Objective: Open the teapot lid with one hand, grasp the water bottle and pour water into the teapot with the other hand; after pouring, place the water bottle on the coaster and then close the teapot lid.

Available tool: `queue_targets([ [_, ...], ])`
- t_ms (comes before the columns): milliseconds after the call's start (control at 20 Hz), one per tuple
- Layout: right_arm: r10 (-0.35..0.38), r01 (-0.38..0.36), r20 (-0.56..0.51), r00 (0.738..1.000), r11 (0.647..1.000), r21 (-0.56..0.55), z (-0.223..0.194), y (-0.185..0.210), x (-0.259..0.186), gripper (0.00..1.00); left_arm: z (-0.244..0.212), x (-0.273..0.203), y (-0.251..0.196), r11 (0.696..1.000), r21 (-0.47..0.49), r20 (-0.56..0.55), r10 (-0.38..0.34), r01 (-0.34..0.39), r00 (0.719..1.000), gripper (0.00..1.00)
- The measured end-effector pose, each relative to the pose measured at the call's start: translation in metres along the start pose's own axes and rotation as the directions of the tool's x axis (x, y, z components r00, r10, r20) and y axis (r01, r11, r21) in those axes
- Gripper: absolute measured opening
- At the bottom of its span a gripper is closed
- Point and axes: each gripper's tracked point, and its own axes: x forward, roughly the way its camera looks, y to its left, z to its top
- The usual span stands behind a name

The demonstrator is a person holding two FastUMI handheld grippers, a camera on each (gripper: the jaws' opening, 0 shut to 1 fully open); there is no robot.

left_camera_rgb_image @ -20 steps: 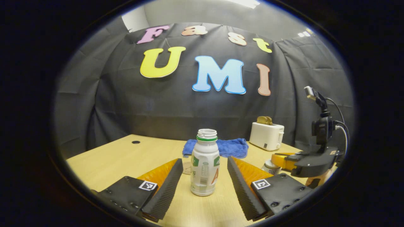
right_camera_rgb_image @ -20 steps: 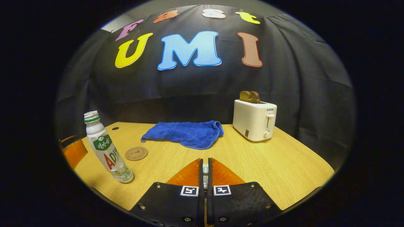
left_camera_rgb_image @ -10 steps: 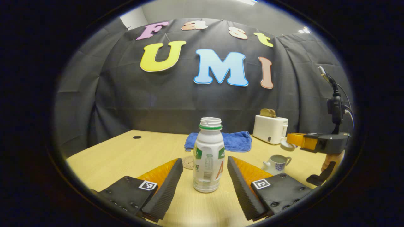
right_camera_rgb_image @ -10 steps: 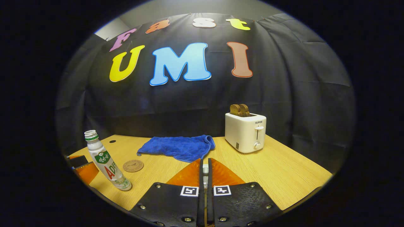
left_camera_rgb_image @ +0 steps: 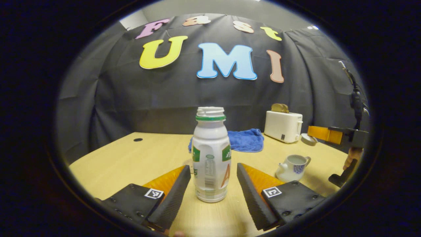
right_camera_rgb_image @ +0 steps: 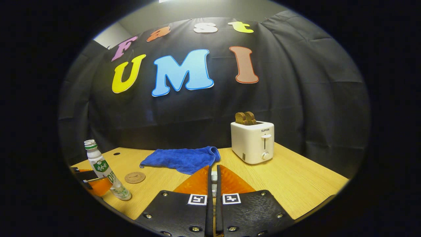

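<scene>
Between the spread fingers of the left gripper (left_camera_rgb_image: 213, 184) the uncapped water bottle (left_camera_rgb_image: 211, 158) is standing upright (untouched either side); off rightward the right gripper (right_camera_rgb_image: 213, 184) is pinching the teapot lid (left_camera_rgb_image: 309, 139) above the open teapot (left_camera_rgb_image: 292, 167).

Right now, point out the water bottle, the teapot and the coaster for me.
water bottle (left_camera_rgb_image: 211, 154): left gripper view, middle of its body.
teapot (left_camera_rgb_image: 292, 168): left gripper view, side of its open body.
coaster (right_camera_rgb_image: 135, 177): right gripper view, centre of its top face.
</scene>
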Motion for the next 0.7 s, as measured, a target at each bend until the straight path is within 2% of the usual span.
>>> queue_targets([
  [100,0.011,-0.011,0.01,1.0,1.0,-0.002,-0.001,0.0,0.002,0.03,-0.002,0.007,0.005,1.0,0.01,-0.009,0.026,-0.026,1.0,0.99],
  [250,0.031,-0.031,0.014,0.999,1.0,0.007,-0.003,0.0,0.003,0.03,-0.002,0.017,0.006,0.999,0.013,-0.014,0.03,-0.029,0.999,0.99],
  [300,0.039,-0.039,0.015,0.999,0.999,0.019,-0.003,0.001,0.002,0.03,-0.001,0.021,0.005,0.999,0.022,-0.016,0.032,-0.031,0.999,0.94],
  [350,0.042,-0.043,0.015,0.999,0.999,0.029,-0.004,0.001,0.001,0.03,-0.001,0.024,0.005,0.999,0.034,-0.019,0.036,-0.035,0.999,0.94],
  [650,0.039,-0.04,0.009,0.999,0.998,0.054,-0.008,-0.007,-0.004,0.03,-0.006,0.036,0.003,0.996,0.075,-0.04,0.054,-0.051,0.998,0.93],
  [700,0.037,-0.037,0.007,0.999,0.998,0.06,-0.008,-0.008,-0.004,0.03,-0.006,0.039,0.001,0.995,0.081,-0.033,0.055,-0.052,0.998,0.87],
])
